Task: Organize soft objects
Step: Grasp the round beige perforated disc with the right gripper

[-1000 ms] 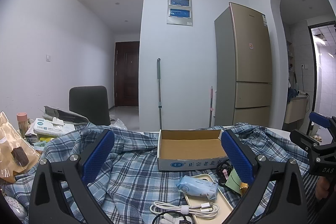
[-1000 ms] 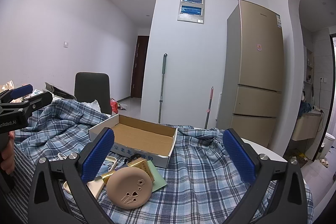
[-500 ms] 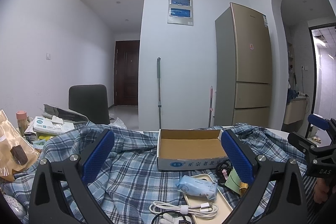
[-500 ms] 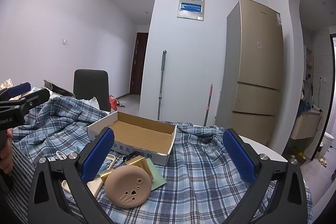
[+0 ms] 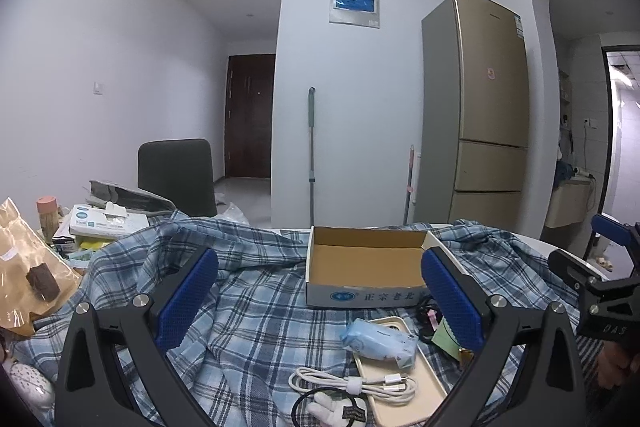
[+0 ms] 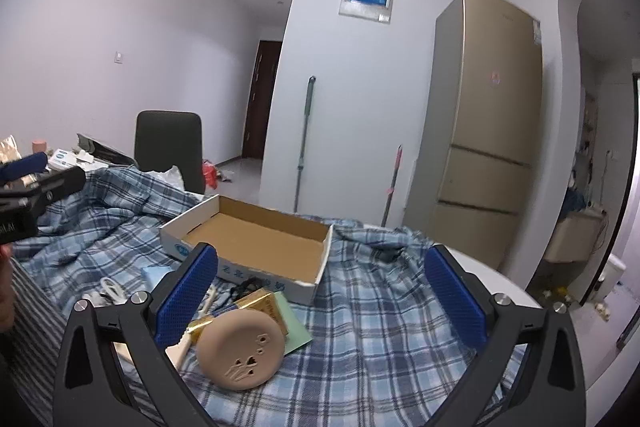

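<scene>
1. The cardboard box [image 5: 366, 269] sat empty on the plaid cloth [image 5: 256, 311] covering the table, so sorting appeared not yet begun.
2. In front of the box lay the soft things: a pale blue tissue pack [image 5: 380, 339], a small plush toy [image 5: 338, 407] and a tan round pad [image 6: 240, 349].
3. The left gripper [image 5: 320, 301] and right gripper [image 6: 322, 301] hovered before the box, jaws spread wide, holding nothing.
4. Everything seemed left to do.

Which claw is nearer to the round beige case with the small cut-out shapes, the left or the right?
Right. The round beige case lies just past the right claw, close to its left finger. The left claw hovers farther left, over the blue tissue pack and white cable.
</scene>
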`<action>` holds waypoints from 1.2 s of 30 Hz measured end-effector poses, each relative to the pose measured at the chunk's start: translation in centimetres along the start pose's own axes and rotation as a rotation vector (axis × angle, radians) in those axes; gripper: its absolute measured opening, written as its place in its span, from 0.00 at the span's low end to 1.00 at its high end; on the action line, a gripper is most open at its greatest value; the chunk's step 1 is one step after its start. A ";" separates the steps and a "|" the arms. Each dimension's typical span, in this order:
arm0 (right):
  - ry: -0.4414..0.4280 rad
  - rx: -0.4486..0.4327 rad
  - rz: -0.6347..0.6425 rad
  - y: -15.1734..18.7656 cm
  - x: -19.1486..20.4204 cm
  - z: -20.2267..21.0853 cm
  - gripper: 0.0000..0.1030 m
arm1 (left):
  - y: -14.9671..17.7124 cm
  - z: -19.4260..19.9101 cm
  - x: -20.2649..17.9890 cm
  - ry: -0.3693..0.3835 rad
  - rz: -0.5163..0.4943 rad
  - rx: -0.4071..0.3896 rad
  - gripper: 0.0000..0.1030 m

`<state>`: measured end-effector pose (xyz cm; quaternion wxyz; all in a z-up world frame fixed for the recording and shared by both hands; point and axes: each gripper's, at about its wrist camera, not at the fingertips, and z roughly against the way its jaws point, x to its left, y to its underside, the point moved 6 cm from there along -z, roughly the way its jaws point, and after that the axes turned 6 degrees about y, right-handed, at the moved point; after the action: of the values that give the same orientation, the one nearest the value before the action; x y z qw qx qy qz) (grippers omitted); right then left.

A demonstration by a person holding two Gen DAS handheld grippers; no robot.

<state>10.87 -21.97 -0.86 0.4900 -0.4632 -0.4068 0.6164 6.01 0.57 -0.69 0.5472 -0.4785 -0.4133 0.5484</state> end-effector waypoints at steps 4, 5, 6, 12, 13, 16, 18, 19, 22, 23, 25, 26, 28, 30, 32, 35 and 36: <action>-0.052 0.054 -0.036 -0.8 -0.2 0.3 1.00 | -0.4 0.4 0.1 0.007 0.016 0.020 1.00; -0.061 0.076 -0.042 -0.9 -0.2 0.2 1.00 | -0.5 0.5 0.3 0.013 0.034 0.030 1.00; -0.074 0.101 -0.048 -1.0 -0.3 0.0 1.00 | -0.6 0.5 0.3 0.023 0.045 0.038 1.00; -0.143 0.368 -0.022 1.5 0.9 -3.8 0.98 | -0.2 -0.5 0.6 0.008 0.056 0.093 1.00; -0.157 0.408 -0.028 2.3 1.2 -4.4 0.96 | 0.0 -0.8 0.6 0.010 0.060 0.106 1.00; -0.197 0.489 -0.052 4.1 2.1 -5.7 0.91 | 0.5 -1.6 1.1 0.015 0.078 0.136 1.00; -0.229 0.514 -0.058 4.8 2.9 -6.1 0.91 | 0.7 -2.0 1.5 0.014 0.093 0.148 1.00; -0.244 0.526 -0.047 5.1 3.4 -6.3 0.90 | 0.8 -2.0 1.7 0.005 0.097 0.141 1.00; -0.270 0.574 -0.002 6.1 4.6 -7.1 0.89 | 0.4 -1.4 2.0 -0.018 0.091 0.097 1.00; -0.276 0.589 -0.003 6.5 4.9 -7.4 0.85 | 0.3 -1.4 2.1 -0.017 0.092 0.092 1.00; -0.295 0.618 -0.020 7.1 5.0 -7.7 0.77 | 0.2 -1.3 2.3 -0.009 0.106 0.097 1.00; -0.298 0.636 -0.027 7.4 4.9 -7.9 0.74 | 0.3 -1.4 2.4 -0.003 0.114 0.104 1.00; -0.323 0.657 -0.052 7.9 4.7 -7.7 0.72 | 0.3 -1.6 2.5 0.002 0.122 0.114 1.00; -0.337 0.654 -0.054 7.9 4.7 -7.3 0.65 | 0.4 -1.8 2.5 0.004 0.124 0.124 1.00; -0.336 0.643 -0.052 7.8 4.5 -6.8 0.54 | 0.6 -2.0 2.5 0.009 0.126 0.133 1.00; -0.315 0.630 -0.050 7.2 4.2 -6.1 0.37 | 0.8 -2.1 2.3 0.012 0.126 0.140 1.00; -0.285 0.623 -0.036 7.0 3.9 -5.9 0.37 | 0.8 -2.1 2.3 0.011 0.124 0.141 1.00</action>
<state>14.64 -19.16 -9.69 0.5569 -0.1930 -0.2714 0.7609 8.03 2.65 -2.08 0.5470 -0.4665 -0.3399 0.6064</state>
